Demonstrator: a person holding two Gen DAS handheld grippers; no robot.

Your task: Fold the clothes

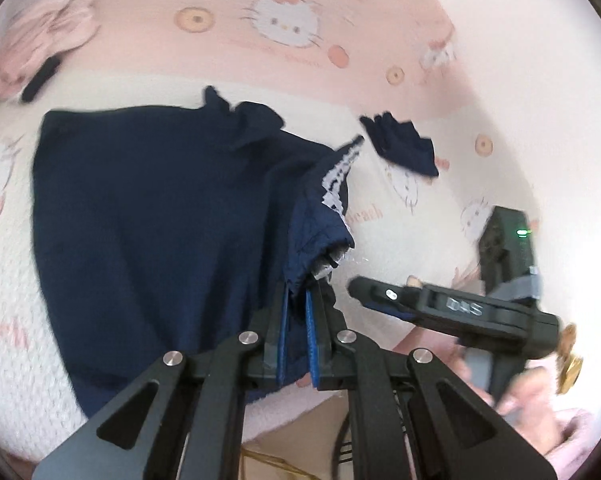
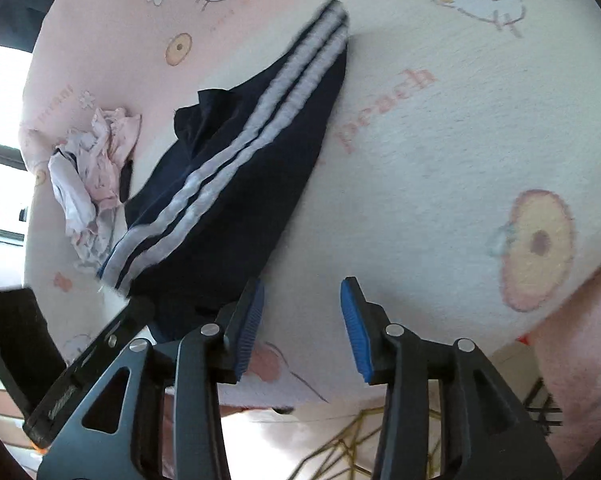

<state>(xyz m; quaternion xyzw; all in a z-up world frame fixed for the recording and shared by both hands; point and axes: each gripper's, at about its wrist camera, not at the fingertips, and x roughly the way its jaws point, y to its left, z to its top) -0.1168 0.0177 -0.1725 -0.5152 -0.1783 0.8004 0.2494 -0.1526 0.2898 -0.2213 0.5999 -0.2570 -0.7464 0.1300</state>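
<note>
Two grippers: left gripper (image 1: 300, 320) pinching navy garment (image 1: 160, 220); right gripper (image 2: 302, 320) parted.

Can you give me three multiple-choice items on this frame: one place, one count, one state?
1. Where does the crumpled pink-and-white garment lie relative to the navy garment in the right wrist view?
A. To its left
B. On top of it
C. To its right

2. How many white stripes run along the navy garment's edge?
A. One
B. Two
C. Four

3. What is the state of the left gripper?
A. Open over bare blanket
B. Shut on nothing
C. Shut on the navy garment

Answers:
1. A: the pink-and-white heap sits on the blanket just left of the navy cloth.
2. B: two parallel white bands show in the right wrist view.
3. C: navy fabric is pinched between its blue fingers, while the right gripper stands open with nothing between its fingers.
</note>
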